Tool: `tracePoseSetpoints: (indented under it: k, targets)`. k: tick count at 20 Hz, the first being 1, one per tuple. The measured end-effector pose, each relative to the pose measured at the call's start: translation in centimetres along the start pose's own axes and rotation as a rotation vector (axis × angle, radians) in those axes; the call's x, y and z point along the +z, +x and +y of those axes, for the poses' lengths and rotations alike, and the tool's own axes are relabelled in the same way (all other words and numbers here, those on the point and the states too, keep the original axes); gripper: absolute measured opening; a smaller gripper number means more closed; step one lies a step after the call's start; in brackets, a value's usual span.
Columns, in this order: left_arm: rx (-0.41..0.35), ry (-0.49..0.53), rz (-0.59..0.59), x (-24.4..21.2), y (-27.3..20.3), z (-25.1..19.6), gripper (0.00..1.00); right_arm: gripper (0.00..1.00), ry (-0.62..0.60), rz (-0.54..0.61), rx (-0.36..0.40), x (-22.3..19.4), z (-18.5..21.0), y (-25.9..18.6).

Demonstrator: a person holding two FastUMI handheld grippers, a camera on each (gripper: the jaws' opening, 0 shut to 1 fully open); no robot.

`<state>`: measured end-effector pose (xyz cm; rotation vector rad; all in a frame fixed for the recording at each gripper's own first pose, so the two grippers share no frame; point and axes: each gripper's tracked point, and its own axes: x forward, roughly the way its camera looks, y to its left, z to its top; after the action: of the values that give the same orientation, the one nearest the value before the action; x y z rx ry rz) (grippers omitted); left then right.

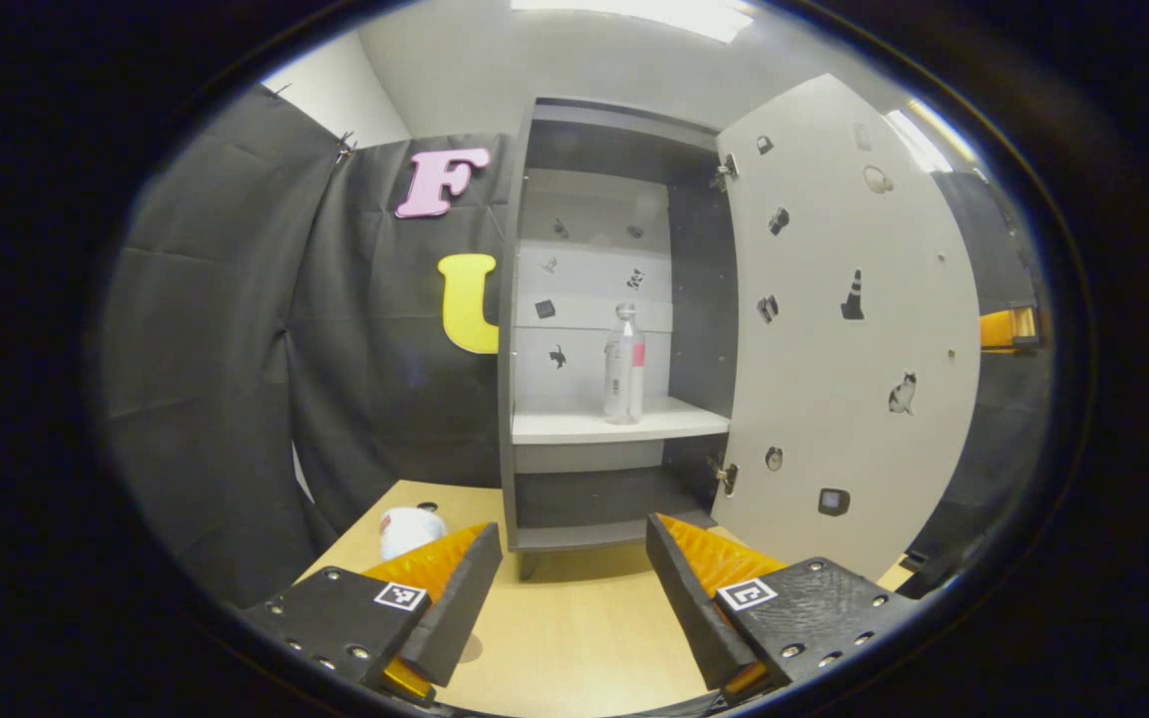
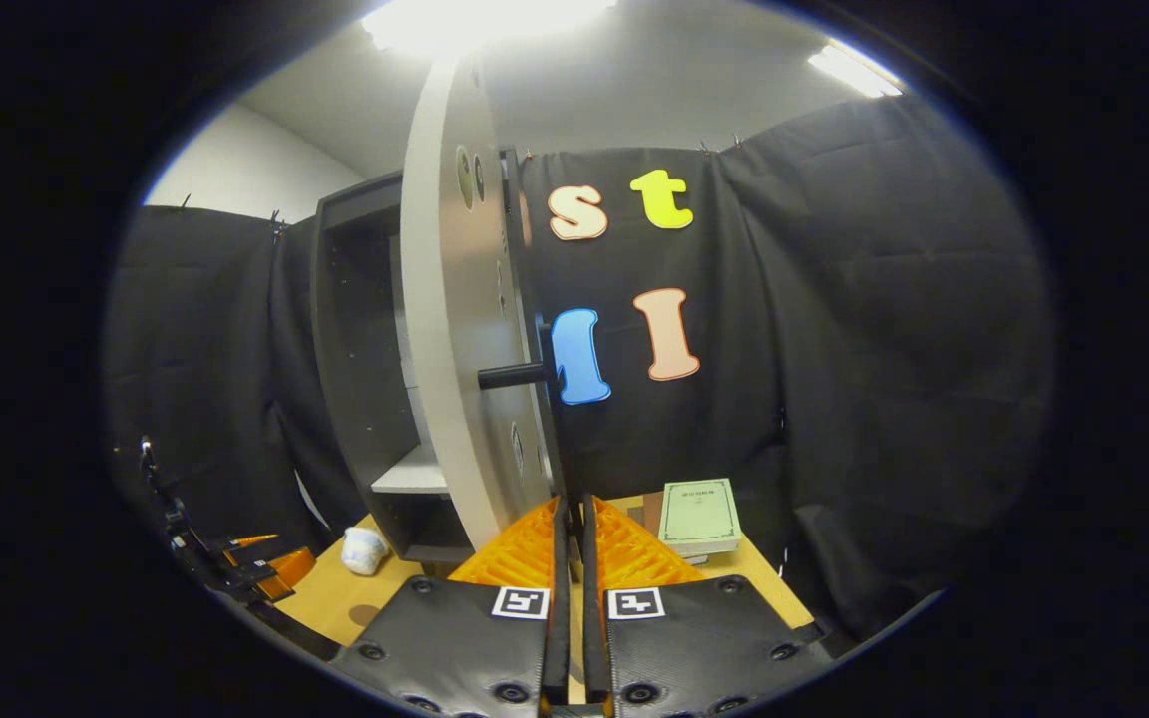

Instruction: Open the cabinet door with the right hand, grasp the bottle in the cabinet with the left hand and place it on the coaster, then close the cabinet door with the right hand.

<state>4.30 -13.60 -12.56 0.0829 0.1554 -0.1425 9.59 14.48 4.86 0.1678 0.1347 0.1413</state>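
Facing the open cabinet (image 1: 525, 329), we see the bottle (image 1: 624, 365) shelved, left gripper (image 1: 574, 558) spread, right gripper (image 2: 571, 524) pressed together empty.

One bottle (image 1: 624, 364), one cabinet (image 1: 602, 329), one book (image 2: 699, 514)

Black screw-studded plates with square coded tags behind ribbed wedges on left gripper (image 1: 574, 578) and right gripper (image 2: 571, 529).

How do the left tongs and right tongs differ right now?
The left tongs are spread wide open; the right tongs are shut, with nothing between them. The left tongs face the bottle on the shelf inside the open cabinet; the right tongs sit below the door's handle. Both hold nothing.
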Motion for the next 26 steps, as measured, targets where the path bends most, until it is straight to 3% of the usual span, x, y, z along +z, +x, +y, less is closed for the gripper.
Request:
tracePoseSetpoints:
  k: [10,15,20,23,25,26]
  targets:
    - [-0.085,-0.016,0.006,0.3,1.8,-1.5,0.92,0.03,0.035,0.005,-0.151,-0.3,-2.7,-1.5]
    - [-0.078,-0.028,-0.001,0.7,1.8,0.0,0.90,0.03,0.050,0.011,-0.248,-0.3,-4.2,-1.8]
    - [-0.054,-0.015,-0.015,1.5,2.7,2.0,0.90,0.00,-0.021,0.021,-0.275,0.1,-5.3,-1.9]
    - [-0.054,-0.016,-0.042,3.4,3.6,2.6,0.90,0.02,-0.073,-0.003,-0.344,1.1,-7.2,-1.7]
    - [-0.064,-0.020,-0.057,4.9,4.9,2.7,0.90,0.04,-0.025,-0.012,-0.339,1.2,-6.8,-1.5]
    - [-0.074,-0.023,-0.064,5.5,5.6,2.7,0.89,0.12,0.010,-0.016,-0.326,1.1,-6.4,-0.8]
